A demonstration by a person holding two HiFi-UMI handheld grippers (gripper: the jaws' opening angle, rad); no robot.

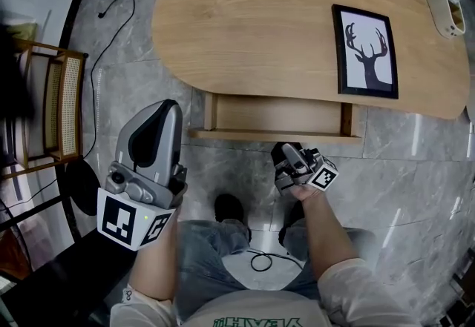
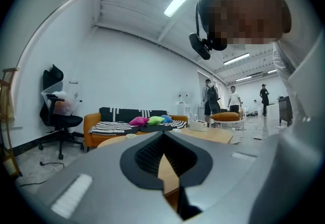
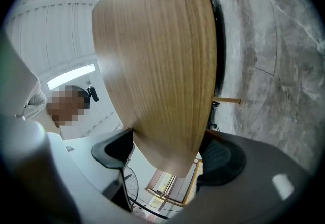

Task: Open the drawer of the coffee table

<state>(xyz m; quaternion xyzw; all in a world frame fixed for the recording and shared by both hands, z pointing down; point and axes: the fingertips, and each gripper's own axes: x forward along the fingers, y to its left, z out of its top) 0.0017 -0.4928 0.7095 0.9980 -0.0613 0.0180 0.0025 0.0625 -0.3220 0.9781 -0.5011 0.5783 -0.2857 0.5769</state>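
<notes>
In the lower left of the head view, the left tool (image 1: 162,110) hangs clear of the furniture, its jaws together on nothing. At lower centre, the right tool (image 1: 286,150) meets the drawer (image 1: 274,115) from below. Its own view shows the wooden front board (image 1: 274,136) filling the fairly wide gap between the jaws, with both pads against it. The drawer sits under the near edge of the table (image 1: 252,29), already partly out. It looks like stiff, smooth wood, moderately heavy, and likely to slide straight. A hold near the board's middle should keep it from skewing. Its long axis runs left to right across the frame, and it opens down the frame, toward the person.
</notes>
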